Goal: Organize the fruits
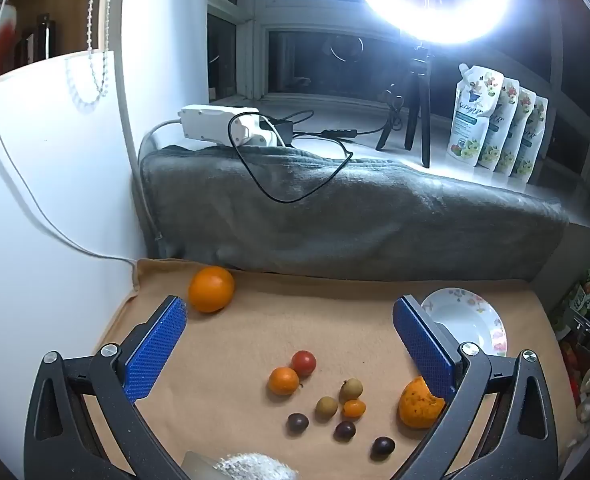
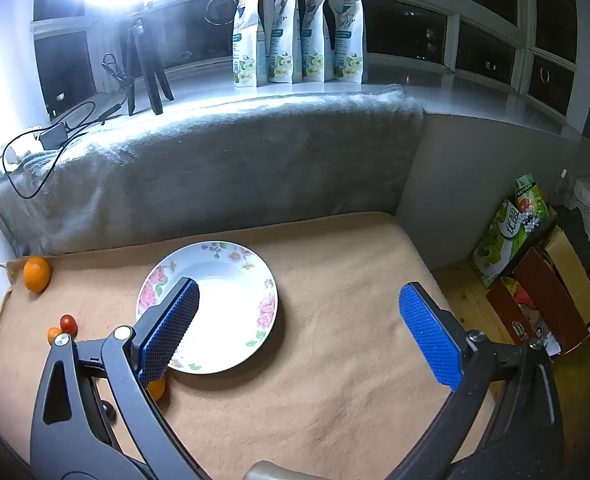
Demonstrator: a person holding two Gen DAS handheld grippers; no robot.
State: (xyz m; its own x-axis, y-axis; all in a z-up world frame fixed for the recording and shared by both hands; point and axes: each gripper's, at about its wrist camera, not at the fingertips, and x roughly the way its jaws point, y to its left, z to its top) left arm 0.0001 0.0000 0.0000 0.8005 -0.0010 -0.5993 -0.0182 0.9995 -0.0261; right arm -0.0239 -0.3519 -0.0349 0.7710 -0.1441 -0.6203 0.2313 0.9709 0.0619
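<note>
Both of your grippers stand fully spread and hold nothing. Your left gripper (image 1: pixel 289 344) tilts down over the tan cloth (image 1: pixel 255 312), and most of the fruit lies in the lower middle of its frame, between and just below the blue pads: a red tomato (image 1: pixel 304 362) touching a small orange fruit (image 1: pixel 283 381), two pale brown round fruits (image 1: pixel 351 389), a tiny orange one (image 1: pixel 354 408), and three dark grapes (image 1: pixel 297 422). A speckled orange (image 1: pixel 417 403) sits partly behind the lower right finger. The large orange (image 1: pixel 211 289) lies at mid-left, just beyond the left fingertip, near the grey blanket (image 1: pixel 335 208). The flowered plate (image 1: pixel 491 320) shows at the right edge, behind the right finger.

Your right gripper (image 2: pixel 299 312) also points downward; the plate (image 2: pixel 255 268) lies at centre frame, its left part under the left finger, with bare cloth between the pads. The large orange (image 2: pixel 37 274) sits far left.
</note>
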